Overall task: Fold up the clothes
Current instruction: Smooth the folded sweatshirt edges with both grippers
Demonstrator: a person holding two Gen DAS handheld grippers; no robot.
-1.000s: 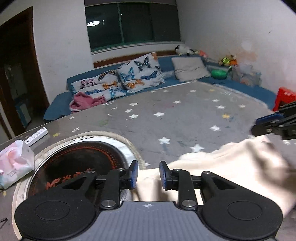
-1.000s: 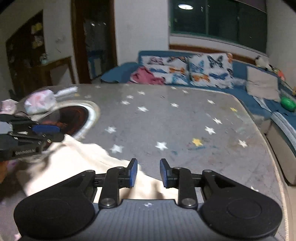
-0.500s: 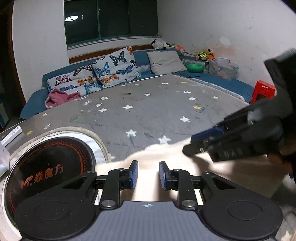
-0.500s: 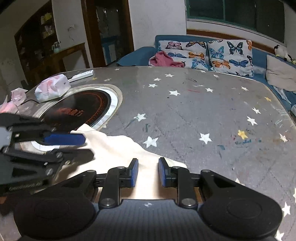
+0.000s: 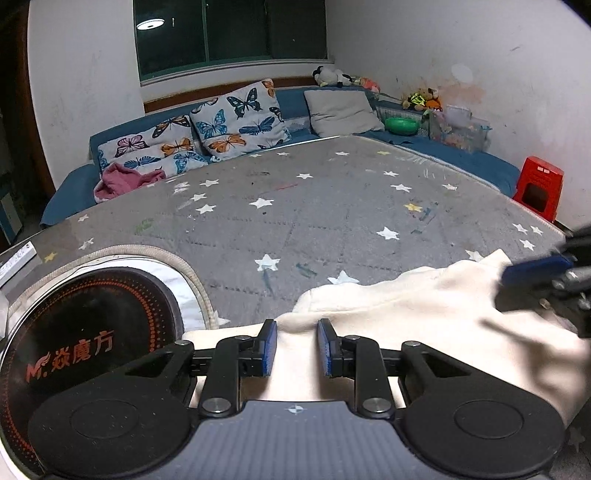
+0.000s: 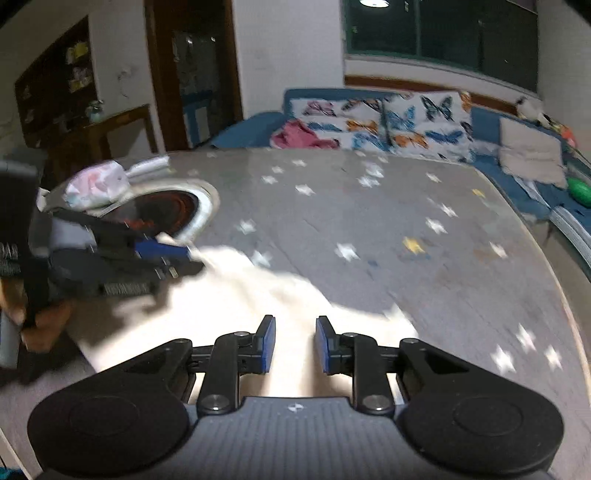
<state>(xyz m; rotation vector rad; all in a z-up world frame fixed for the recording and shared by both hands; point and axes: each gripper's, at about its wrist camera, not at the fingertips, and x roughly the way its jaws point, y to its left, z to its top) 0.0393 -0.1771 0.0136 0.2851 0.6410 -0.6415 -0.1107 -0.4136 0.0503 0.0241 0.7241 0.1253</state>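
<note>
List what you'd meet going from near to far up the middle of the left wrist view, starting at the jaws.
Left gripper → cream garment → grey star-patterned table cover → butterfly cushions on the blue sofa → dark window.

My left tool point(image 5: 295, 347) points forward and down over the surface, its two blue pads point(image 5: 269, 347) parallel with a narrow gap between them, pinching a fold of the cream cloth point(image 5: 388, 306). From the right wrist camera I see it side-on, one finger above the other, with the hand point(image 6: 37, 321) that grips its handle at the frame's left edge. My right tool point(image 6: 294, 345) is angled down the same way, its pads just as close together on the cloth's other end. The two tools are near each other, tips turned slightly inward.
</note>
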